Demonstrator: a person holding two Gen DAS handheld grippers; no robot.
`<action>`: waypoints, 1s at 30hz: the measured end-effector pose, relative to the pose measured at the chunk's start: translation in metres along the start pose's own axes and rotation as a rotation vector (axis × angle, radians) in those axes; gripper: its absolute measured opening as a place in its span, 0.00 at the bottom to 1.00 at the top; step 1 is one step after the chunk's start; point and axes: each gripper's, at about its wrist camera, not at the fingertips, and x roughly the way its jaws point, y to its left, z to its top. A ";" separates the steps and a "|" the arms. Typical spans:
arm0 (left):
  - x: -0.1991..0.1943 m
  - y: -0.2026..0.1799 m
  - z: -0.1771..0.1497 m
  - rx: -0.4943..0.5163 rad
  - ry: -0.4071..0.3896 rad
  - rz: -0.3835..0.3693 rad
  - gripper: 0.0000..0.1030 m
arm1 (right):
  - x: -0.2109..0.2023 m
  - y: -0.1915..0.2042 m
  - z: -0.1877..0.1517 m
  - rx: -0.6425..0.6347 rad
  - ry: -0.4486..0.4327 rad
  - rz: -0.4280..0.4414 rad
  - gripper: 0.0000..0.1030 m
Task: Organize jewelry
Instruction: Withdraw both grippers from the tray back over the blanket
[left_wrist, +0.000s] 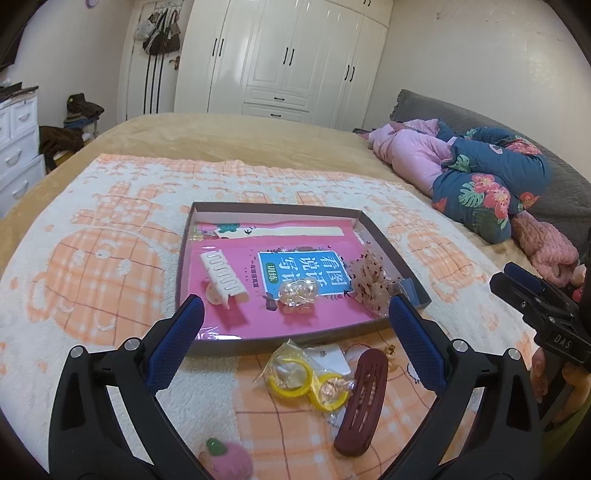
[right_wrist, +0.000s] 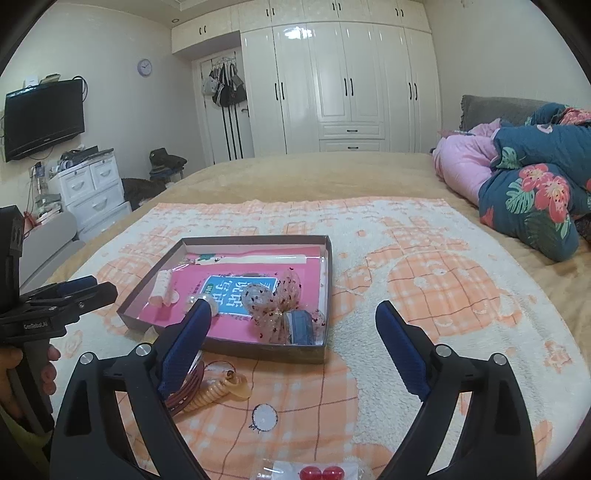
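Note:
A shallow brown box with a pink book as its floor lies on the orange-and-white blanket. In it lie a white hair claw, a small clear bag of beads, a sheer dotted bow and a blue item. In front of the box lie a bag with yellow rings, a maroon hair clip, and a beige spiral hair tie. My left gripper is open above them. My right gripper is open, empty, near the box's front edge.
A pink felt ball with a green bit lies at the near edge. Red beads in a bag lie at the bottom of the right wrist view. Folded quilts are piled at the right. Wardrobes stand behind the bed.

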 end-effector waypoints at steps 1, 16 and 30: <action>-0.003 0.001 -0.001 0.001 -0.009 0.001 0.89 | -0.002 0.001 -0.001 -0.001 -0.002 0.003 0.86; -0.034 0.020 -0.022 -0.015 -0.046 0.047 0.89 | -0.016 0.025 -0.018 -0.060 0.010 0.047 0.86; -0.046 0.034 -0.039 -0.012 -0.043 0.077 0.89 | -0.010 0.060 -0.029 -0.123 0.045 0.106 0.86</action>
